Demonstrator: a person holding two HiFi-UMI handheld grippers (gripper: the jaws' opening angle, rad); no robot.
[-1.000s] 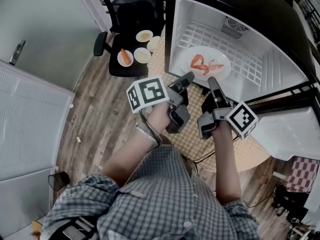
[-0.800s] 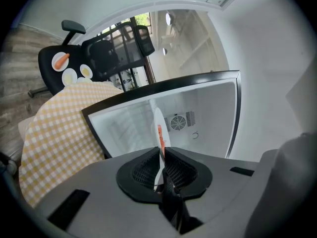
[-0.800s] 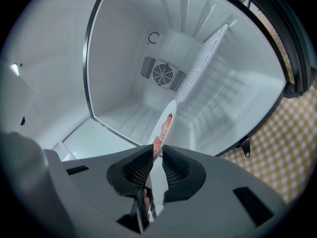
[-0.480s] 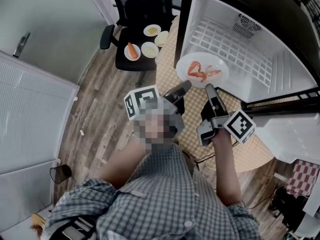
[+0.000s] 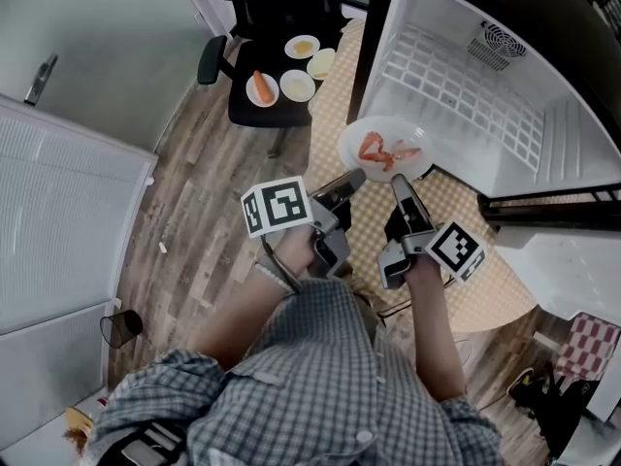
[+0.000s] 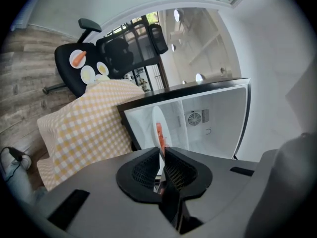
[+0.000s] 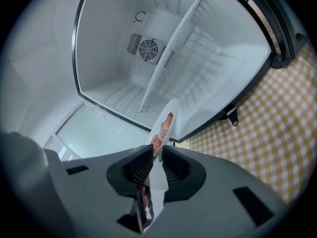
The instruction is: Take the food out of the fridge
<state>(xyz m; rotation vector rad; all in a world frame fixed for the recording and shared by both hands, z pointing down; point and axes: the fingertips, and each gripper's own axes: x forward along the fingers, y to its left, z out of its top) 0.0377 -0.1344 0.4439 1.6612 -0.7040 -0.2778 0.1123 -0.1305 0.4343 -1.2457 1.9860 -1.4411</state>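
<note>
A white plate (image 5: 408, 134) with red shrimp (image 5: 380, 150) on it hangs just outside the open fridge (image 5: 485, 105), above the yellow checked cloth (image 5: 471, 260). My left gripper (image 5: 354, 176) is shut on the plate's near left rim. My right gripper (image 5: 397, 181) is shut on the near right rim. In the left gripper view the plate (image 6: 156, 125) shows edge-on between the pads of the left gripper (image 6: 162, 151). The right gripper view likewise has the plate (image 7: 167, 123) pinched in the right gripper (image 7: 157, 150), with the shrimp (image 7: 169, 119) on top.
The fridge's white inside holds a bare wire shelf (image 5: 461, 90). A black office chair (image 5: 277, 76) to the left carries a plate with a carrot (image 5: 261, 88) and other small plates (image 5: 303, 46). A grey door (image 5: 68, 192) stands at the far left over wooden floor (image 5: 209, 231).
Both grippers have drawn the plate of shrimp from the wire shelf out past the fridge's front edge, toward the person.
</note>
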